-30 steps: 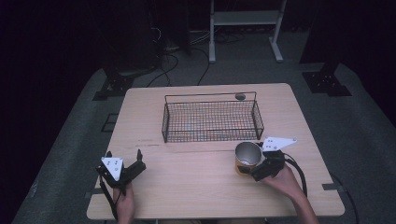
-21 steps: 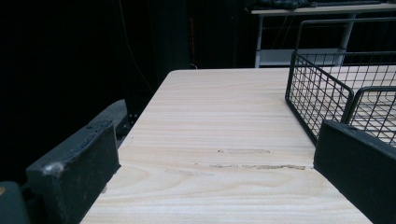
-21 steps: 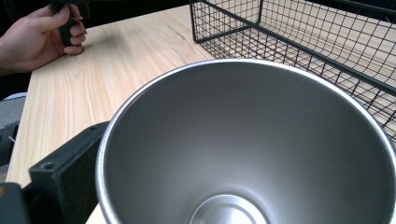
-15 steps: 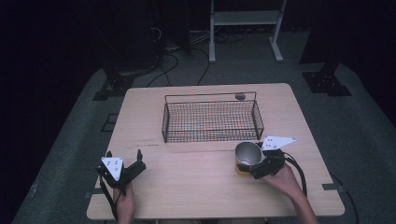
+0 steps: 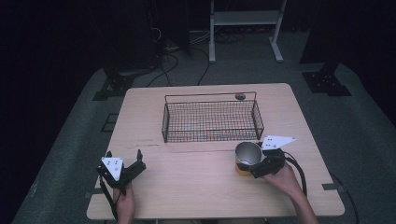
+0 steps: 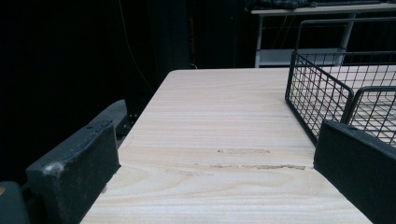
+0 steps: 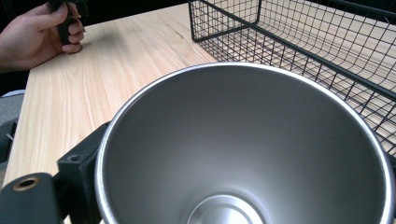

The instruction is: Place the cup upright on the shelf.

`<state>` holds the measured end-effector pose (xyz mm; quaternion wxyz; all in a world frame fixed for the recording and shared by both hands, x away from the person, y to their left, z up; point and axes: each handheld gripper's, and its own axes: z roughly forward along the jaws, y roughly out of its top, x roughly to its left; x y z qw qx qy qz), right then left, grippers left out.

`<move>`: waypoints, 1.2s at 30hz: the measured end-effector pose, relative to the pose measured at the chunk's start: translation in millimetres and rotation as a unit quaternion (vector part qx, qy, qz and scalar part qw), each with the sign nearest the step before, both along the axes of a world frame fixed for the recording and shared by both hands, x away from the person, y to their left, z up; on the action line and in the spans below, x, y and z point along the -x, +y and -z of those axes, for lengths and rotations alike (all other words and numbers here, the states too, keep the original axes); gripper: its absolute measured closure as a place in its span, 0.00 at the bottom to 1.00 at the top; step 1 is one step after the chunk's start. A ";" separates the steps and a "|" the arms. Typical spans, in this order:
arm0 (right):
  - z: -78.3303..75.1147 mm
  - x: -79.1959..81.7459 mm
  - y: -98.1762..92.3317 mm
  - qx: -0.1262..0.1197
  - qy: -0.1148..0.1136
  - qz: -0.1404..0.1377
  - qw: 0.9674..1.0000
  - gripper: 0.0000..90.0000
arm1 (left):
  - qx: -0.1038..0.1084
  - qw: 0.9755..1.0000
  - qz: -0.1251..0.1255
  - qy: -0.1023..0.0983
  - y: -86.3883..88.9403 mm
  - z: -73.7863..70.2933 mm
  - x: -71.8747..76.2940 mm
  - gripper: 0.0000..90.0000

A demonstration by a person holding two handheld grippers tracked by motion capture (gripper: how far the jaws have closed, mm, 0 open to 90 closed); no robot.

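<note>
A steel cup [image 5: 247,154] stands upright, mouth up, just in front of the right end of the black wire basket [image 5: 210,135]. My right gripper [image 5: 252,164] is shut on the cup from the near side. In the right gripper view the cup [image 7: 243,149] looms close, with one black jaw against its left wall and the right gripper [image 7: 233,196] closed around it. My left gripper [image 5: 123,166] rests near the table's front left corner, open and holding nothing. In the left gripper view the left gripper [image 6: 217,186] shows its jaws wide apart over bare wood, with the basket [image 6: 322,93] ahead on the right.
The light wooden table [image 5: 187,182] has the basket at its middle back. A small dark round thing [image 5: 240,96] lies behind the basket's far right corner. The person's other hand [image 7: 39,28] grips the left gripper's handle. Beyond the table are a white frame [image 5: 243,18] and floor cables.
</note>
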<state>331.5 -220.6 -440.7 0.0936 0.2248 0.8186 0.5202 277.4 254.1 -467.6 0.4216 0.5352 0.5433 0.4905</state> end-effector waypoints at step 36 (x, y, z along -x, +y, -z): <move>-33.5 -13.3 1.0 -0.017 0.009 -0.022 1.000 0.10 | 0.001 1.000 0.000 0.000 0.1 0.0 -0.1 0.00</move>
